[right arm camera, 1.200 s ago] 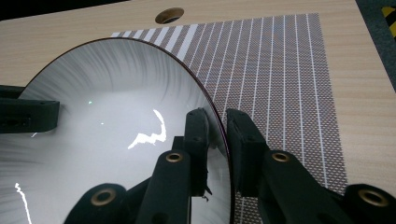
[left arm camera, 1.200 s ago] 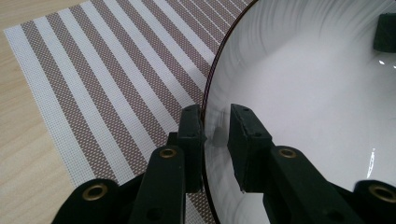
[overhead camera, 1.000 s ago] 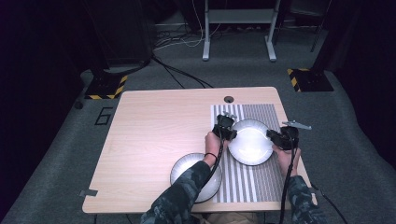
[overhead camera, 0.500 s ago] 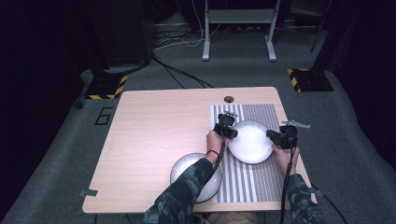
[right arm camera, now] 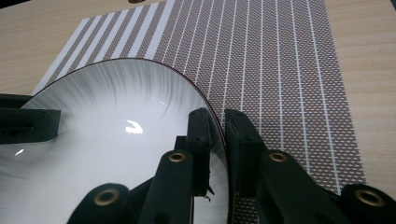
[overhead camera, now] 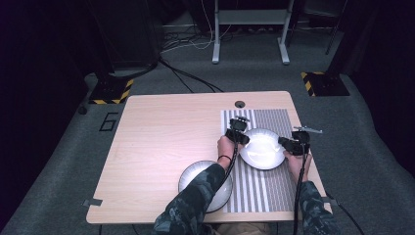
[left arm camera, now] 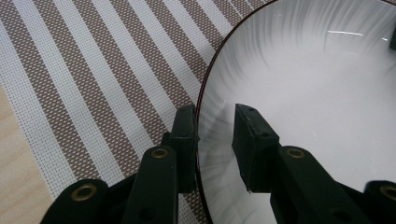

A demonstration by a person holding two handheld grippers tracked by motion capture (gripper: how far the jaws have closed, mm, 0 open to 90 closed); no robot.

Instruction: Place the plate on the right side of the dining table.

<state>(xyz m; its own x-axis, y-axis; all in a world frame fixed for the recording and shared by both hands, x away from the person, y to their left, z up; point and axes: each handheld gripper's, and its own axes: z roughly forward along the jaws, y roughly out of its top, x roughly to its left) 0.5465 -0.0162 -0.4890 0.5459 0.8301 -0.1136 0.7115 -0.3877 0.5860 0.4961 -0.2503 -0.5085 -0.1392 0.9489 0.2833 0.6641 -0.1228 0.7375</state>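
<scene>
Striped placemat (overhead camera: 264, 188) on a wooden table (overhead camera: 166, 142) above grey carpet (overhead camera: 58, 161)

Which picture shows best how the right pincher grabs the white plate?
The right gripper view: the right gripper pinches the white plate rim between both jaws, close up. The high view shows that gripper small at the plate's edge; the left gripper view shows the plate's opposite rim.

In the high view, the person's left sleeve (overhead camera: 195, 205) covers the 3 o'clock part of the near bowl (overhead camera: 195, 177). In the left gripper view, the plate (left arm camera: 317, 93) is cut off at 12 and 3 o'clock.
</scene>
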